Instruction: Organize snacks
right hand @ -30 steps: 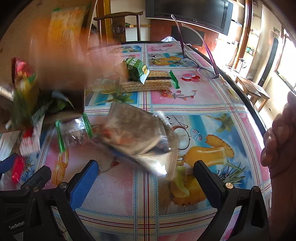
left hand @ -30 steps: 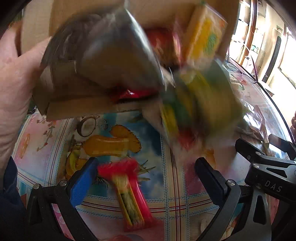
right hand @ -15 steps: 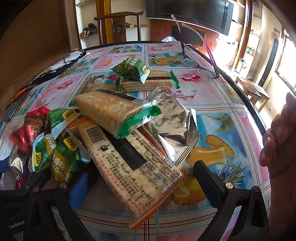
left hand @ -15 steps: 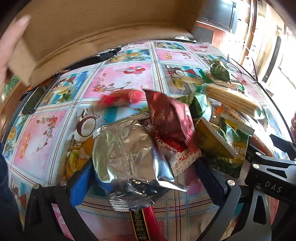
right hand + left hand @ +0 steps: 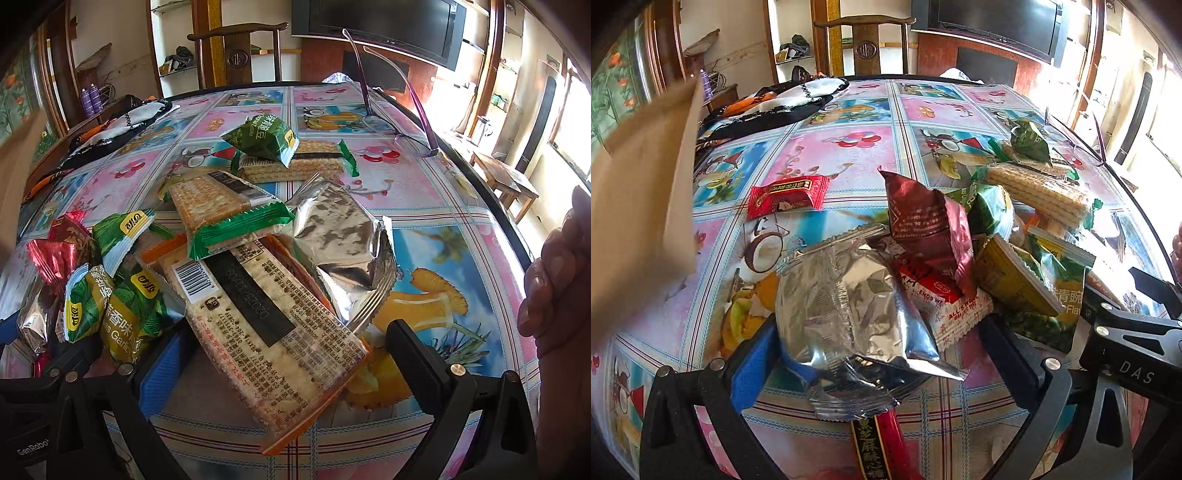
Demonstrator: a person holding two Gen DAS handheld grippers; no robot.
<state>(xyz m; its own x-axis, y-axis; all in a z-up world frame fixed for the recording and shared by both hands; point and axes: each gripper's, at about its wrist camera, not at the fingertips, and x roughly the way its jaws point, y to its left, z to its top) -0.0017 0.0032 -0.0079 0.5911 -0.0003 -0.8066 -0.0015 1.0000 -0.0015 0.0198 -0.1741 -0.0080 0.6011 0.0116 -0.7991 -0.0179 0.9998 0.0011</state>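
Purple-framed glasses [image 5: 397,125] lie on the tablecloth [image 5: 436,206]; a chair [image 5: 866,48] stands behind.

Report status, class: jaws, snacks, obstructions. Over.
Left gripper and right gripper jaws open, empty. Snack pile heaped loose on table, unsorted. Eyeglasses beyond pile, clear of it.

Each black gripper, left gripper [image 5: 879,354] and right gripper [image 5: 284,350], has one blue-padded finger [image 5: 753,365], one black finger [image 5: 1012,362], silver screws, and white "DAS" or "GenRobot" lettering.
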